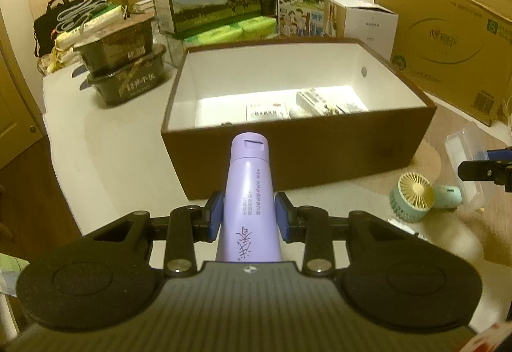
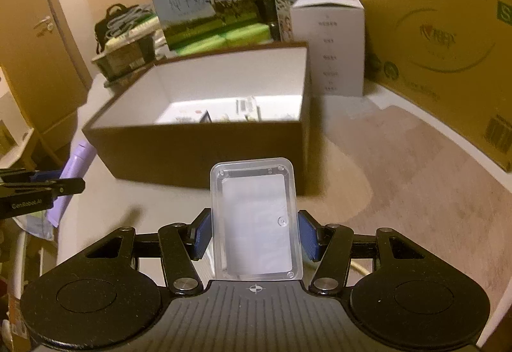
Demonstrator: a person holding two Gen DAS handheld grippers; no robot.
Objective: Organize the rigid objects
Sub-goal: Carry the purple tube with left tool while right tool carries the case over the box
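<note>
Purple tube (image 1: 248, 201) is sitting clamped in the left gripper (image 1: 249, 216); the right gripper (image 2: 254, 235) is pinching one clear case (image 2: 256, 220), both facing one brown box (image 1: 300, 140).

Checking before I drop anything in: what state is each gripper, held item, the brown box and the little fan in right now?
left gripper: shut on the purple tube.
purple tube: held, cap end pointing toward the box.
right gripper: shut on the clear plastic case.
clear plastic case: held, lid closed.
brown box: open, no lid, a few small packages inside.
handheld fan: lying on its side on the table.
</note>
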